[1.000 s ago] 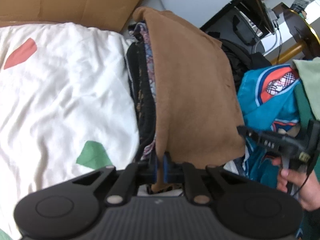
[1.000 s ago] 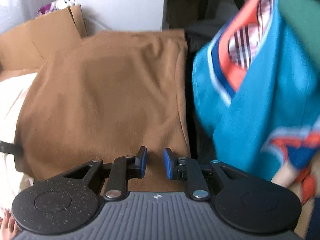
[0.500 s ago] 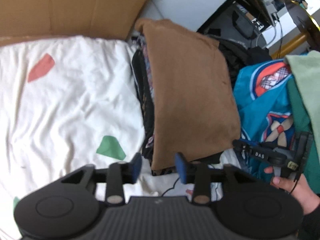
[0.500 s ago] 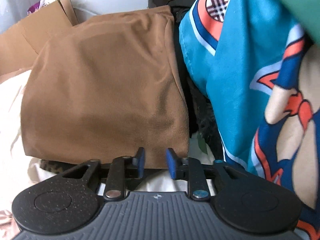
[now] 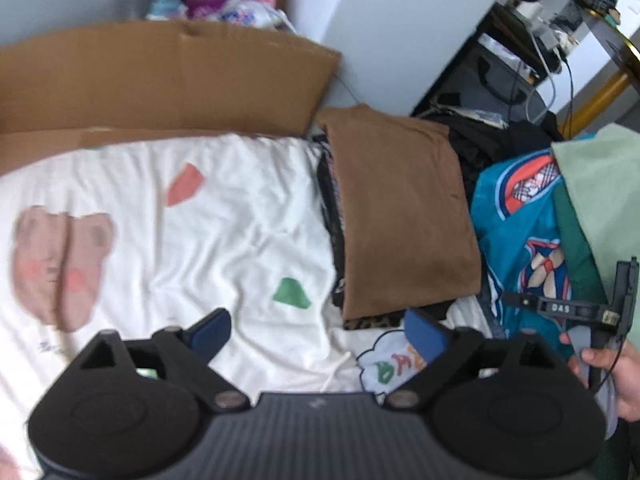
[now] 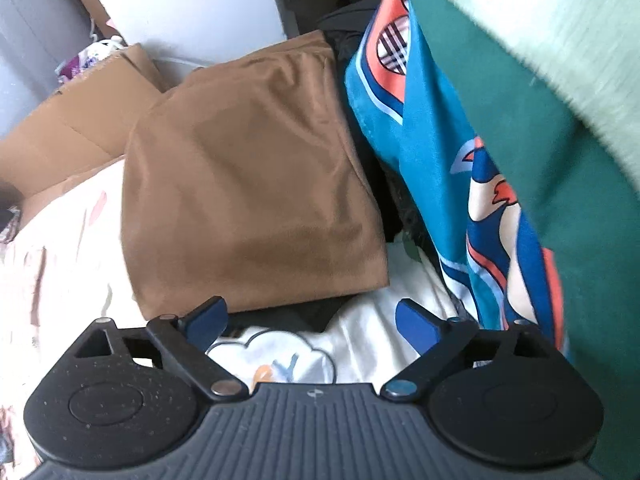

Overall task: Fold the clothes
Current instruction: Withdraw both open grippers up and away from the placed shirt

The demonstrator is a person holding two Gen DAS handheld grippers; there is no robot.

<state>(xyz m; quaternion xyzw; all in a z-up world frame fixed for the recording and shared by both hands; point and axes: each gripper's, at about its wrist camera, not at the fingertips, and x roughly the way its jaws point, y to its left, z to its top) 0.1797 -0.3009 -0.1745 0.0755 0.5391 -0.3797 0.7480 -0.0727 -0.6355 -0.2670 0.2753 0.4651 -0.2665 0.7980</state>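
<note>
Tilting steeply downward, the left gripper (image 5: 318, 330) and right gripper (image 6: 310, 316) were opening wide, empty, above the folded brown garment (image 5: 400, 216).

Left tool (image 5: 316, 334): two blue-padded fingers (image 5: 212, 330) on black linkage arms, tilted steeply downward over the bed; jaws opening, spread wide, nothing between them.

Right tool (image 6: 312, 320): same build, blue pads (image 6: 416, 326) on black arms, aimed steeply downward near the bed's edge; jaws opening, spread wide, nothing between them. Also visible from the left wrist view as a black body at the right edge of the bed.

Right hand (image 5: 612, 376): bare, fingers wrapped around the right tool's handle, cable trailing past the knuckles.
</note>
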